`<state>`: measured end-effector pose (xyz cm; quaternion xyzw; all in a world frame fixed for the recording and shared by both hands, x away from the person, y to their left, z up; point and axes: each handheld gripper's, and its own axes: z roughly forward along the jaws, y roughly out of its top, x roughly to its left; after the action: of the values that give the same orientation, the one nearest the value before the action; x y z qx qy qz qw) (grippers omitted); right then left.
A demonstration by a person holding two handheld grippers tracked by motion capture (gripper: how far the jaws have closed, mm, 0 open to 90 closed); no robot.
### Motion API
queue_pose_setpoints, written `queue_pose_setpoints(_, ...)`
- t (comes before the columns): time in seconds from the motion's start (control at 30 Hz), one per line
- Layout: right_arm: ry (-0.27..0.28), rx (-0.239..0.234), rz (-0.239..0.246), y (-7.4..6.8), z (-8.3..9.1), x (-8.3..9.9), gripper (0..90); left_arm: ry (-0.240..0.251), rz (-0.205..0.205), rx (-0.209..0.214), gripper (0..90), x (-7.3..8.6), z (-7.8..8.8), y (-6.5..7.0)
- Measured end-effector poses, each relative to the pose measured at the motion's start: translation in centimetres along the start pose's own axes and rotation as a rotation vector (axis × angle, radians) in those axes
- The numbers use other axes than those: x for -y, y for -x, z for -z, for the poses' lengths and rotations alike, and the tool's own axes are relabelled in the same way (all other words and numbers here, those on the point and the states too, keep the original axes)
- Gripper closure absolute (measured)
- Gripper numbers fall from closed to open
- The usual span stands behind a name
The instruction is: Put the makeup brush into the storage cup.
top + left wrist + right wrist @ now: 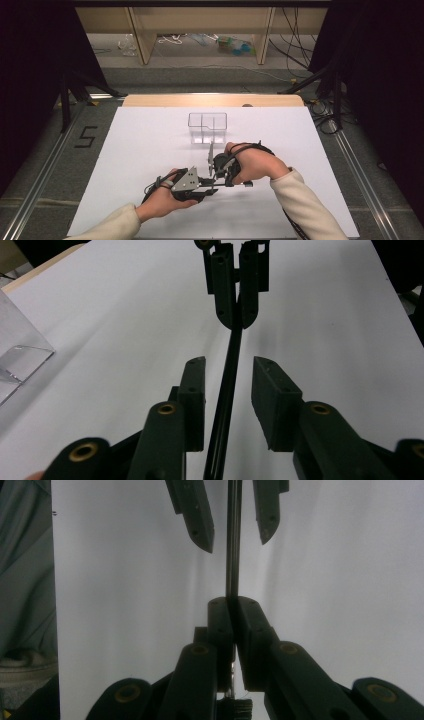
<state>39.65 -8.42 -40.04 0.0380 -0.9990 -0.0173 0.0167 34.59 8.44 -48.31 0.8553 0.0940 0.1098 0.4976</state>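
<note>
So this looks like a handoff in progress. The right gripper point(234, 605) is clenched on a thin dark rod point(233, 540), pinching one end tight. The left gripper point(227, 390) has its jaws either side of the same rod, pads not touching it, so it's released for now with the rod sitting in the gap.

From above, both grippers meet near 6 o'clock on the white table point(150, 135), left one at about 7, right one just past 6. The rod spans between them, just above the table I'd guess. A clear box point(207, 127) sits near the centre, toward 12 from the hands.

Next move, my guess: the left needs to squeeze in evenly on the rod before the right lets go, otherwise it drops or twists.

Hard to tell what the rod actually is: it's edge-on in both gripper views, and hands cover most of it from above. Its near end is cut off in the left gripper view.
</note>
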Motion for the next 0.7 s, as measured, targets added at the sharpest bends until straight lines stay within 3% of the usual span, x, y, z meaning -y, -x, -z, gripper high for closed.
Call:
queue_pose_setpoints(0.03, 0.008, 0.001, 0.023, 0.14, -0.07, 0.05, 86.1, 0.003, 0.004, 0.002, 69.7, -0.02, -0.1, 0.05)
queue_pose_setpoints(0.23, 0.012, -0.004, 0.025, 0.07, -0.13, 0.01, 86.0, -0.021, -0.023, -0.003, 77.8, -0.14, -0.13, -0.08)
queue_pose_setpoints(0.5, 0.014, 0.012, 0.04, 0.13, -0.17, -0.06, 83.6, -0.03, -0.002, 0.014, 84.3, -0.24, -0.1, 0.12)
queue_pose_setpoints(0.6, 0.022, 0.019, 0.011, 0.07, 0.05, -0.02, 81.3, -0.038, 0.002, 0.009, 84.6, -0.44, 0.12, 0.02)
queue_pose_setpoints(0.7, 0.048, 0.032, -0.022, 0.15, 0.27, 0.2, 70.3, -0.042, 0.009, -0.001, 84.7, -0.38, 0.28, -0.14)
